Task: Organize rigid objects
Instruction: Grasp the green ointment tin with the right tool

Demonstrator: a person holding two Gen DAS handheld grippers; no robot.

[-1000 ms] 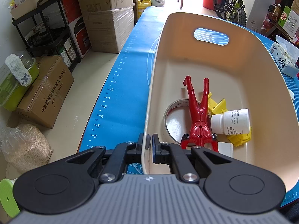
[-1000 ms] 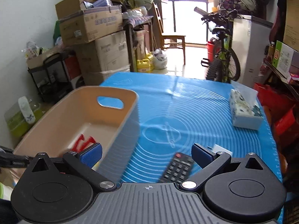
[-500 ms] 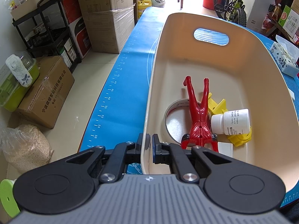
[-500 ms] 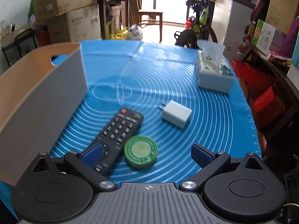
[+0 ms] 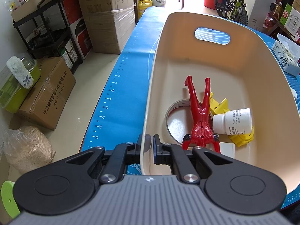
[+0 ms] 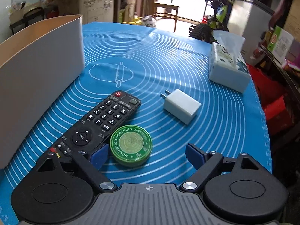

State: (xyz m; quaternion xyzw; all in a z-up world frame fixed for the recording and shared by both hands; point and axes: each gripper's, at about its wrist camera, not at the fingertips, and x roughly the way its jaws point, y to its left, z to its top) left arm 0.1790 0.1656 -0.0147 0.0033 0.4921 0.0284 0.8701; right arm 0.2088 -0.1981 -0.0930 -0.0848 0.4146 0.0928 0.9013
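Note:
My left gripper [image 5: 148, 146] is shut on the near rim of a cream bin [image 5: 187, 56], one finger outside the wall and one inside. In the bin lie a red figure [image 5: 201, 116], a white pill bottle [image 5: 234, 121], yellow pieces [image 5: 241, 136], a tape roll [image 5: 174, 123] and a white block [image 5: 226, 149]. My right gripper [image 6: 148, 155] is open, low over the blue mat [image 6: 168, 56]. A green ointment tin [image 6: 131, 145] sits between its fingers, nearer the left one. A black remote [image 6: 101, 121] and a white charger [image 6: 181, 106] lie just beyond.
The bin's grey outer wall [image 6: 37, 75] stands left of the remote. A tissue box [image 6: 226, 67] sits at the mat's far right. The table edge drops to the floor at the left, with cardboard boxes [image 5: 46, 93] and a shelf [image 5: 48, 31] below.
My right gripper has swung right and down from the bin to the mat, closing in on the green tin. The left gripper has stayed shut on the bin's rim.

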